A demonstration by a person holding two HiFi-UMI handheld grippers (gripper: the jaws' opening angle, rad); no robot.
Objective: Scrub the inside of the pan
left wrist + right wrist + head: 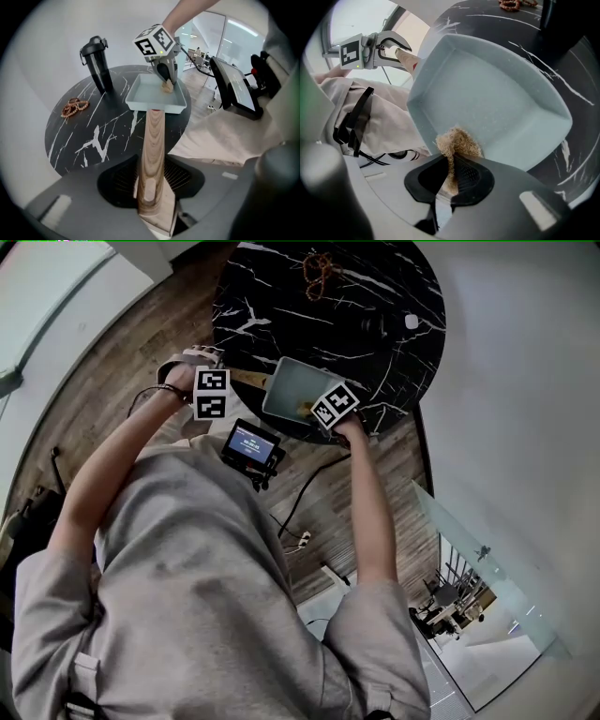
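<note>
The left gripper (152, 176) is clamping the wooden handle (154, 136), which runs straight ahead of its jaws to the pale pan (154, 106) on the black marble table (93, 138). Facing it across the pan, the right gripper (451, 172) is pinching a tan fibrous scrubber (458, 142) between narrow jaws, touching it to the pan's inside by the wall nearest that gripper. Ahead of the left gripper, left of the pan, a black bottle (97, 63) is standing, with brown beads (74, 107) lying further left. A screen (234, 89) is sitting off to the right.

Pan (140, 96) on table (93, 136), bottle (96, 63) beside
</note>
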